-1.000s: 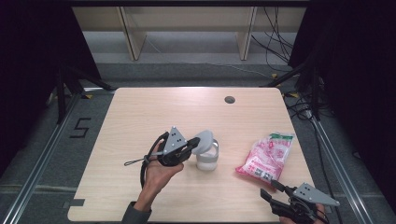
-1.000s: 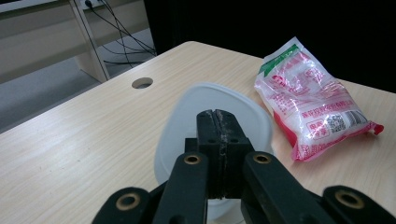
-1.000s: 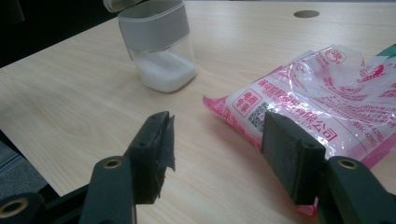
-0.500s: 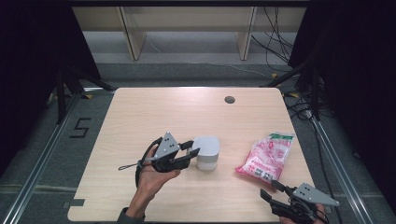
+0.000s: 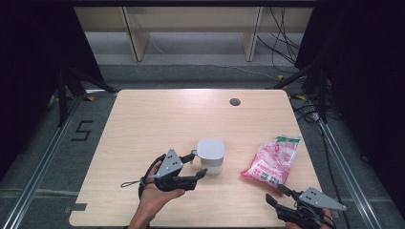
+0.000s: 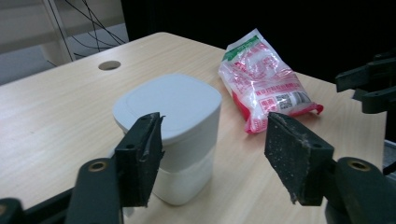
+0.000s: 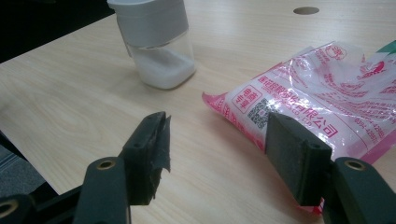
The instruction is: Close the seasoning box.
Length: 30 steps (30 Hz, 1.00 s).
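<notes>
A white container [image 5: 211, 155] with a grey-white lid stands near the table's middle, with white powder in its clear lower part [image 7: 161, 70]. My left gripper [image 5: 198, 164] sits just left of it. Its jaws have just been opening and now stand open, with the container [image 6: 173, 121] right ahead of them and untouched by the pads. A pink and white plastic bag [image 5: 272, 160] lies to the right. My right gripper [image 5: 276, 193] rests open at the table's near right corner, pointing at the bag [image 7: 317, 88], with nothing between its jaws [image 7: 219, 121].
The wooden table [image 5: 157, 119] has a round cable hole [image 5: 234, 101] at the back. Dark floor, rails and cables surround it. A shelf frame stands behind. The right gripper [image 6: 373, 86] shows at the far right of the left gripper view.
My left gripper was shut at the container's top. It has since opened and drawn back and down to the container's left side. The right gripper has stayed in place.
</notes>
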### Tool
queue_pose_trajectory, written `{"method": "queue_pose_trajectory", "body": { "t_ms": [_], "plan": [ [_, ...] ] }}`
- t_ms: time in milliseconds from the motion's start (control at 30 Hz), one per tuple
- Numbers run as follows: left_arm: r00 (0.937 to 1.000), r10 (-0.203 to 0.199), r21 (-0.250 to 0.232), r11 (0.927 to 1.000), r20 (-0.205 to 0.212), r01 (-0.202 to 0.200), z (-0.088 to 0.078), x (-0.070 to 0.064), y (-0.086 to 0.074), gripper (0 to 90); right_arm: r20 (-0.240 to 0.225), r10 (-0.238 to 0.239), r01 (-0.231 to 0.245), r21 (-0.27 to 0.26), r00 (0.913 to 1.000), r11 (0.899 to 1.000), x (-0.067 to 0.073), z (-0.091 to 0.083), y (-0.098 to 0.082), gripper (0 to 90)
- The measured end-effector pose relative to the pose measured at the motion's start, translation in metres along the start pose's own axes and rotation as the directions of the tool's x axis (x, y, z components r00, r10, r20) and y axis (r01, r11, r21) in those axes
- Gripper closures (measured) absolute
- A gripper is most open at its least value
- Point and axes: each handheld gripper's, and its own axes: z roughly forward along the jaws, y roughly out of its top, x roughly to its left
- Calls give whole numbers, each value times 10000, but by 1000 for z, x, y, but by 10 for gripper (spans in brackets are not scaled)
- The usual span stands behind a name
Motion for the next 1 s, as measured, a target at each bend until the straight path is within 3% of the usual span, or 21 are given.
{"method": "queue_pose_trajectory", "body": {
  "t_ms": [100,133,200,300,400,433,500,767,867,900,967,1000],
  "plan": [
    [10000,-36,-6,10000,87,36,1,-4,-8,347,22,-19,19,11,10000,10000,-1,1,0,399],
    [10000,-27,111,9999,79,27,0,-5,-10,337,5,173,-173,70,9998,9998,1,1,-1,400],
    [10000,-74,280,9996,52,72,1,-7,-13,328,19,-79,79,-14,10000,10000,0,0,0,399],
    [9999,-95,303,9995,-78,97,2,-7,-18,310,-78,238,-236,133,9997,9996,3,0,-1,400],
    [9998,-163,407,9990,-91,166,3,-6,-22,297,-110,44,-45,-87,9999,10000,2,2,-1,399],
    [9997,-208,392,9990,-84,211,4,-6,-23,295,-100,-360,357,-239,9993,9991,-1,3,-1,399],
    [9998,-202,394,9990,-92,206,3,-7,-26,286,9,-481,481,-189,9988,9987,-2,2,0,399],
    [9994,-74,791,9968,-330,100,2,-11,-38,263,-78,57,-56,141,10000,9999,2,2,-1,399],
    [9994,-70,846,9964,-328,98,3,-12,-40,259,-117,-336,337,91,9994,9994,0,2,0,399],
    [9995,-18,870,9962,-303,44,3,-12,-41,258,-285,-45,50,186,9996,9998,2,2,-1,399],
    [9994,-46,887,9960,-337,76,4,-14,-43,256,-319,17,-12,145,9995,9999,2,3,-1,399],
    [9996,22,945,9955,-289,5,4,-15,-44,253,-174,-363,363,18,9992,9993,0,3,-1,398]
  ]
}}
